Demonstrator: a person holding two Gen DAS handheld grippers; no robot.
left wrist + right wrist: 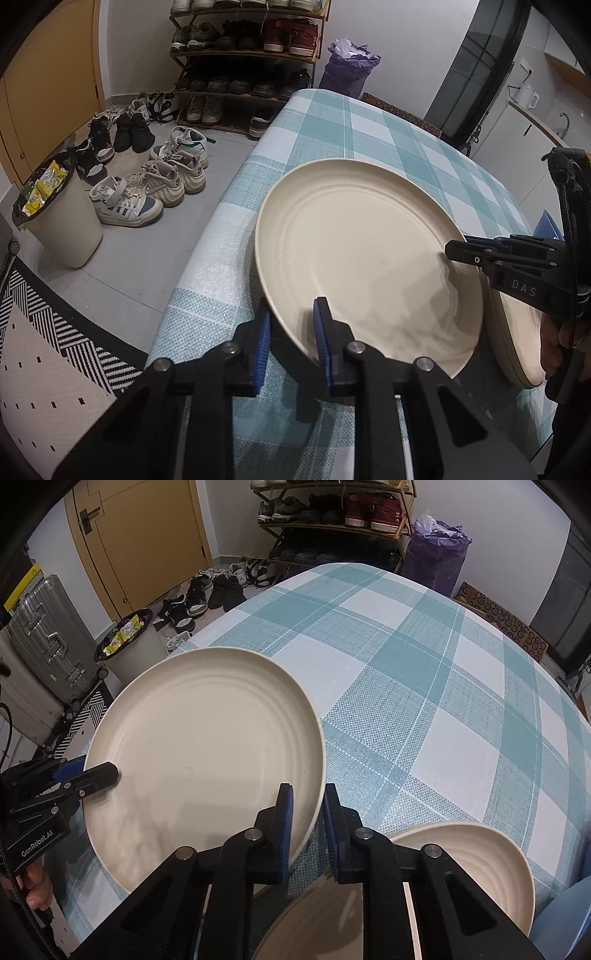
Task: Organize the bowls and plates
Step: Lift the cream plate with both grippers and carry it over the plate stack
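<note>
A: Holding that big cream plate (354,251) from two sides at once, then?

B: Yes. The left tongs (291,332) straddle its near rim, one blue pad under the edge and one inside, and they look clamped on it. The right tongs (308,830) bracket the opposite rim the same way, though the pads there seem to sit just off the edge, so I cannot tell if they truly pinch it.

A: Where is the plate sitting?

B: Tilted, lifted off the checked desk (424,672) near its left edge, with the far rim higher than the near one. Just beside it, under the right tongs, lies a second cream plate (321,923), and a cream bowl (480,867) with ribbed walls rests on the desk right next to that.

A: How should the step go?

B: I'd judge the aim is stacking plate on plate. Keep both sets of tongs level with each other so the plate doesn't twist, bring it flat above the lower plate, centre the rims, and only then let go, one side after the other. Watch the bowl; it's close enough to be nudged.

A: And the plate itself?

B: Wide, shallow, matte cream, with faint concentric rings and a low upturned rim. Smooth, so it may well slip under a light pinch.
</note>
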